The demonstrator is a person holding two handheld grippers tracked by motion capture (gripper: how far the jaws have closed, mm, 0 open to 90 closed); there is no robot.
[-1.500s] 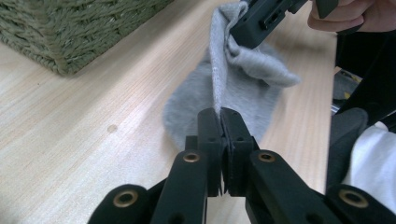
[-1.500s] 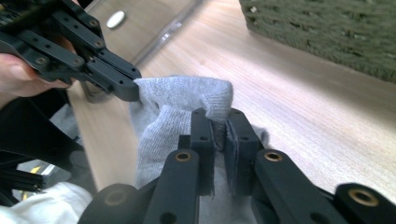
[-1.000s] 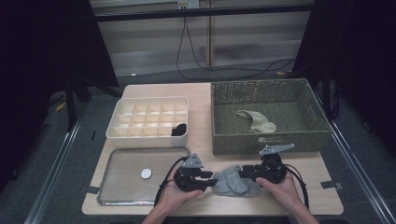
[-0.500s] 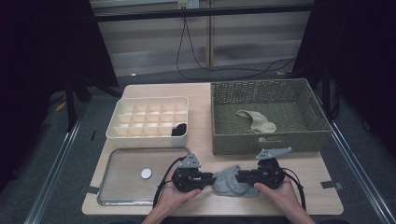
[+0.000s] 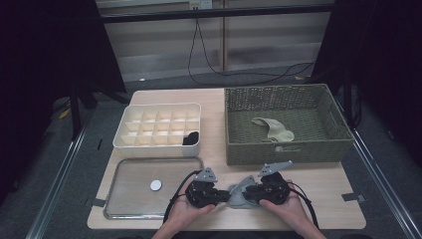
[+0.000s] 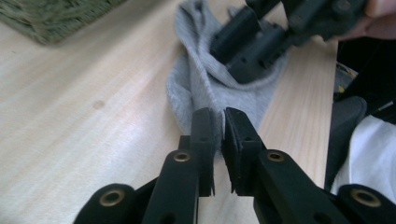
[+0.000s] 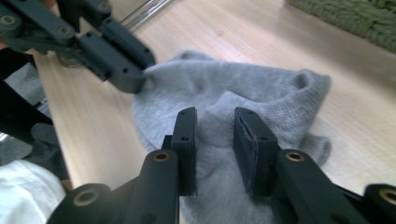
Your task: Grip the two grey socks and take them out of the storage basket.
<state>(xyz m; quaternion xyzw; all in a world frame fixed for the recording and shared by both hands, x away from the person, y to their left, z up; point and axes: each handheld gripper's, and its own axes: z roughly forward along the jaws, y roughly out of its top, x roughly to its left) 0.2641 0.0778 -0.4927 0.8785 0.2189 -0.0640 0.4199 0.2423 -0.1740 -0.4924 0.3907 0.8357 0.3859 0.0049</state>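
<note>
A grey sock (image 5: 238, 195) lies bunched on the wooden table near its front edge, between the two hand-held grippers. My left gripper (image 5: 226, 195) points right at it. In the left gripper view its jaws (image 6: 219, 116) have just been closing and now pinch the near hem of the sock (image 6: 196, 84). My right gripper (image 5: 247, 194) points left from the other side. In the right gripper view its jaws (image 7: 215, 116) have just been opening a little and stand apart over a raised fold of the sock (image 7: 261, 88), pads not pressing it.
A green wicker basket (image 5: 283, 154) at the back right holds a beige sock (image 5: 272, 128). A white compartment box (image 5: 149, 144) at the back left has a dark item (image 5: 191, 138) in one corner cell. A metal tray (image 5: 129, 199) with a small white disc (image 5: 156, 185) lies to the left.
The right gripper has slid left toward the left one, and the sock has bunched up between them. The left jaws have closed onto the sock's hem.
</note>
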